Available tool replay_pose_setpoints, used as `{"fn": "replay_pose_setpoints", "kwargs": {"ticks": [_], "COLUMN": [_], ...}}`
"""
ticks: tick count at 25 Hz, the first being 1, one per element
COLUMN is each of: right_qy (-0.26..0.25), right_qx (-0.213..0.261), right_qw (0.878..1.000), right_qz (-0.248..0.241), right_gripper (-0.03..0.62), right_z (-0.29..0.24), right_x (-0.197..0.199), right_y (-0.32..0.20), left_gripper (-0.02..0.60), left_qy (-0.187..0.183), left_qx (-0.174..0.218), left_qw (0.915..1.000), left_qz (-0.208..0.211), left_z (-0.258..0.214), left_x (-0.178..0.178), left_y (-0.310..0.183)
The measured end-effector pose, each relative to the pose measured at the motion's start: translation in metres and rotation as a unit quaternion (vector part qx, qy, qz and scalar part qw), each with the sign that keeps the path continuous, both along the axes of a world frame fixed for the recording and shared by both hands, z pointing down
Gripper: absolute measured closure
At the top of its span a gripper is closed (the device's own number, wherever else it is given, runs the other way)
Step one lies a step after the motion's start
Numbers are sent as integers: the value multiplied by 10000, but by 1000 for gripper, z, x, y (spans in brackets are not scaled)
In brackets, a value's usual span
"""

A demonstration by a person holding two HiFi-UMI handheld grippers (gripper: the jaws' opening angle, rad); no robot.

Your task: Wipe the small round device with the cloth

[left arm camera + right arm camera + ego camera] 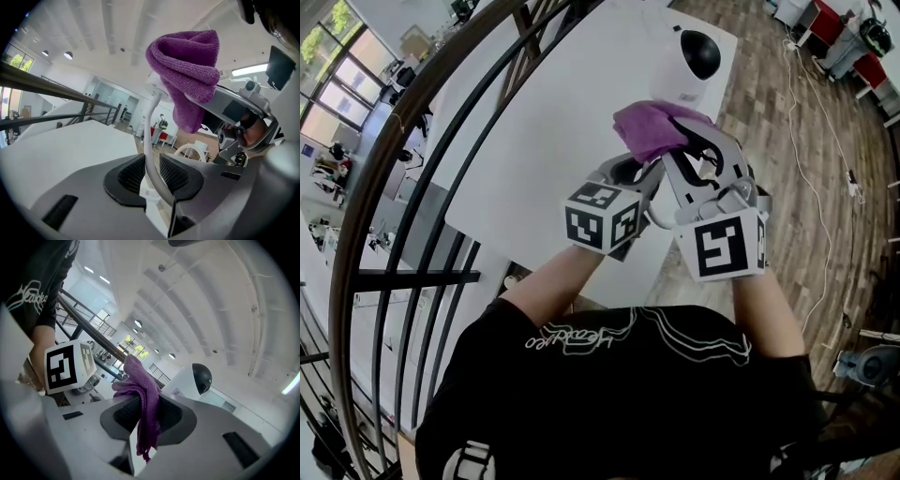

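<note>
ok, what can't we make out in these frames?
Base of the device: head view, the cloth covers it.
Whether cloth touches device: they overlap in head view; no view shows the contact.
Far end of the cable: left gripper view, behind the cloth.
Print on the label: right gripper view, too small.

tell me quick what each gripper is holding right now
left gripper: closed on a thin white cord.
right gripper: closed on the purple cloth.
</note>
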State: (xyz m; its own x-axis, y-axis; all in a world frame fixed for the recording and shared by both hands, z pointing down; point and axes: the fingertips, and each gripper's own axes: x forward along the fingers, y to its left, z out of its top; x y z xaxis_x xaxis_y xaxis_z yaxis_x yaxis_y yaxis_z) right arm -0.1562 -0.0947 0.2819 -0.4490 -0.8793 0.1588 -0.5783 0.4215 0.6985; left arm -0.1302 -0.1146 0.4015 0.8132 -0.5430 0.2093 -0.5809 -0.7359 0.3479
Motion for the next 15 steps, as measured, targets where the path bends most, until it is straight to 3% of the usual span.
{"fn": "replay_pose_setpoints", "kwargs": {"ticks": [2,7,12,15], "right_qy": [-312,-1284,-2009,-2392], "right_qx": [-67,-216,-413,-636], "right_qw": [9994,9912,9779,9670], "right_qz": [-118,-253,-396,-601], "right_gripper": [522,522,522,522], "right_z": [-7,-23,-41,-45], "right_x": [2,17,40,55], "right_y": [5,25,58,85], "left_gripper": [488,402,400,402], "left_qy": [-44,150,292,305], "left_qx": [206,567,1040,1229], "left_qw": [9998,9970,9897,9888], "left_qz": [-45,-510,-944,-787], "left_z": [-4,-24,-73,-98], "left_x": [-1,-22,-56,-59], "left_y": [-1,-10,4,42]}}
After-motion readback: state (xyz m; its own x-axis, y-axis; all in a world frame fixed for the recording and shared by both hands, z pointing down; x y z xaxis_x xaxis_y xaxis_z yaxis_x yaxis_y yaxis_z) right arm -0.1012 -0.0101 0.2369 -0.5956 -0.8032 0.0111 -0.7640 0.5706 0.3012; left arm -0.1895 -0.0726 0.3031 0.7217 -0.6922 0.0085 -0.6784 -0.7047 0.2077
